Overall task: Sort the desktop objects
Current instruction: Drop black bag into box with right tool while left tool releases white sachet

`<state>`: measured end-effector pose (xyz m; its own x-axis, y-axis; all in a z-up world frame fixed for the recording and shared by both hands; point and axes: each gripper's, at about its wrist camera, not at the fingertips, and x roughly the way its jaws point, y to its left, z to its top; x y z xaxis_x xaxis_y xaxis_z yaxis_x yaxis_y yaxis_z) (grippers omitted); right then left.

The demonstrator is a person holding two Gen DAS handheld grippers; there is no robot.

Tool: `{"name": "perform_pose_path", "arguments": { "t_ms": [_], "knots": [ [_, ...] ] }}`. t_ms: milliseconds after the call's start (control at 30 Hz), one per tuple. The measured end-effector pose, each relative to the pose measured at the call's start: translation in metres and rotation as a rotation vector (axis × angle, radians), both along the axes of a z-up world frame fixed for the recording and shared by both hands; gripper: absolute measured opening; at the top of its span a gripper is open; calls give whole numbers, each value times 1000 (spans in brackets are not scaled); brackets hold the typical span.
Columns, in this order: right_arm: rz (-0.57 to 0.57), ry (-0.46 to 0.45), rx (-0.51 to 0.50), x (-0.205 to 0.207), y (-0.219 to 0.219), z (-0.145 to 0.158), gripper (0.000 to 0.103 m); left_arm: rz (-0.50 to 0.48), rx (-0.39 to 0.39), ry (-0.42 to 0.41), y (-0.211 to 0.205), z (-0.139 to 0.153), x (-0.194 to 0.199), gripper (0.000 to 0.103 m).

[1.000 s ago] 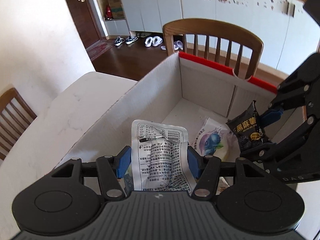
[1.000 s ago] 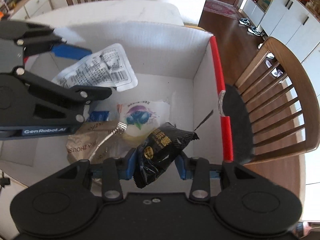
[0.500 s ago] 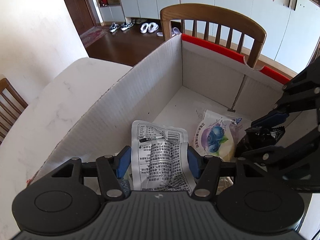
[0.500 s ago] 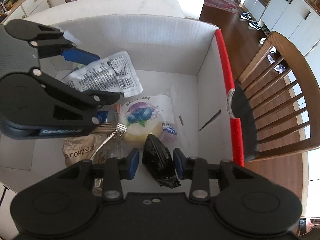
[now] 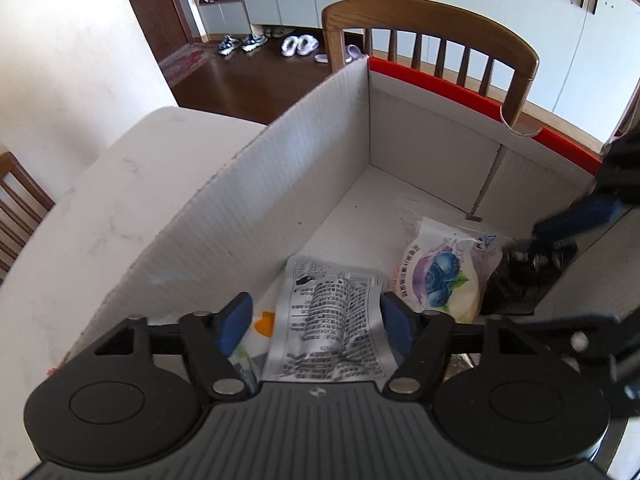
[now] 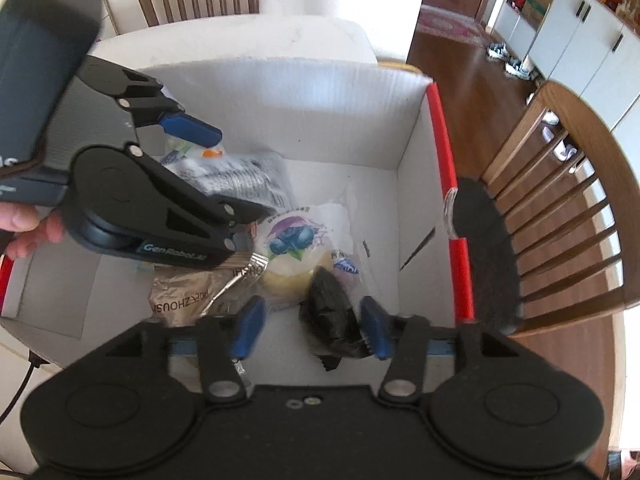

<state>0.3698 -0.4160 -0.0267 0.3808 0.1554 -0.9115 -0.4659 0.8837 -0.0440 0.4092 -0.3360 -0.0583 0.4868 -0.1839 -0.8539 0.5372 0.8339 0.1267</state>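
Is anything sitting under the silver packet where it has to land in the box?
Yes, partly: a white wrapper with an orange mark lies under the silver packet in the box.

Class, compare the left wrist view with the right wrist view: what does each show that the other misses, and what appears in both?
Only the left wrist view shows the white slippers on the dark floor.

Only the right wrist view shows the crumpled brown foil packet and a hand behind the left gripper.

Both show the white cardboard box with its red edge, the silver printed pouch, the blueberry-print packet, the black snack packet and the wooden chair.
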Motion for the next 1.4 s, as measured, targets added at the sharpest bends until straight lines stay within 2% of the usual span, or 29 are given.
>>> {"name": "perform_pose_path", "arguments": {
  "t_ms": [100, 400, 967, 1400],
  "knots": [
    [10, -31, 4, -5, 0, 7, 65, -15, -8, -16, -1, 3, -5, 73],
    [1, -49, 35, -14, -3, 23, 65, 11, -61, -34, 10, 22, -22, 73],
    [6, -82, 89, -40, 1, 41, 66, 70, -238, -51, 37, 72, -73, 73],
    [-10, -99, 140, -64, 12, 55, 66, 136, -332, -104, 69, 98, -122, 73]
  ]
}}
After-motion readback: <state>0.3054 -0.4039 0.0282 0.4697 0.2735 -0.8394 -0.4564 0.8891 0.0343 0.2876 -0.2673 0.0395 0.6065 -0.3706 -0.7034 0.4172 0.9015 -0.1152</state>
